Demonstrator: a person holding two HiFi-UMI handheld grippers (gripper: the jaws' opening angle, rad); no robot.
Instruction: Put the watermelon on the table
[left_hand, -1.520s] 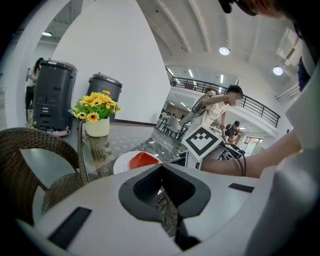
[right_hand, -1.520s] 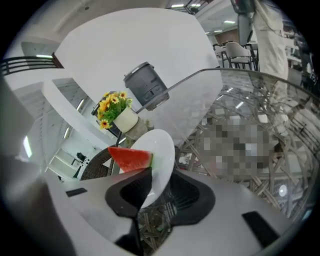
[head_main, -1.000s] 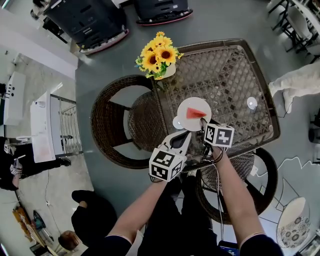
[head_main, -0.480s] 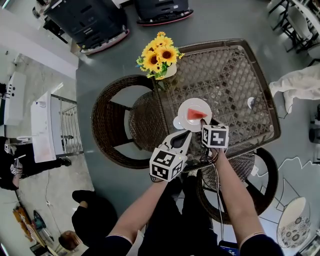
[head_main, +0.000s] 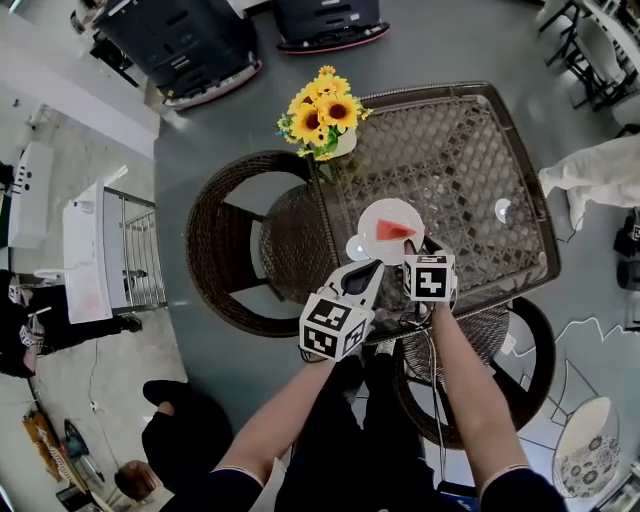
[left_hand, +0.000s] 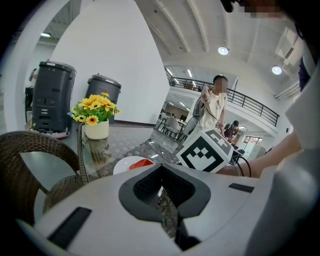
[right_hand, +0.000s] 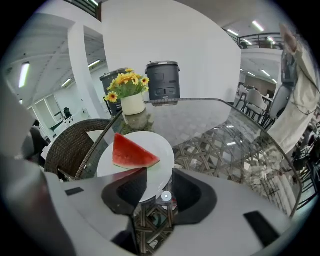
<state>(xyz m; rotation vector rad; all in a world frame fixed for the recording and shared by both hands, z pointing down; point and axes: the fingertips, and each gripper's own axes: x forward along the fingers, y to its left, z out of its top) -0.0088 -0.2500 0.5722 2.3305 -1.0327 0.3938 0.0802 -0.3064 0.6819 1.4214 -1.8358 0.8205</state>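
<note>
Your right hand-held gripper (right_hand: 159, 182) is open. Its jaws have just been opening and now stand wide, with the near rim of the white plate (right_hand: 159, 142) between them and neither pad pressing on it. The gripper tilts down over the near edge of the surface (right_hand: 215, 125), a glass top over wicker weave.

The watermelon (right_hand: 131, 152) is a red wedge with a thin green rind. It lies on that plate, on the half away from your jaws, and the plate sits on the surface. Nothing stands between the open jaws and the wedge.

Your left hand-held gripper (left_hand: 161, 175) is closed with nothing in it. It hangs just beside the right one, short of the plate's left rim. From its own view, the right gripper's marker cube (left_hand: 207, 152) blocks much of the table's right side.

Farther out, a white pot of sunflowers (right_hand: 127, 85) stands at the far left corner of the surface, well apart from the plate. A wicker chair (head_main: 225, 240) is tucked against the table's left side. Two dark bins (right_hand: 162, 80) stand on the floor beyond the table. A person (right_hand: 300, 100) stands off to the right.
</note>
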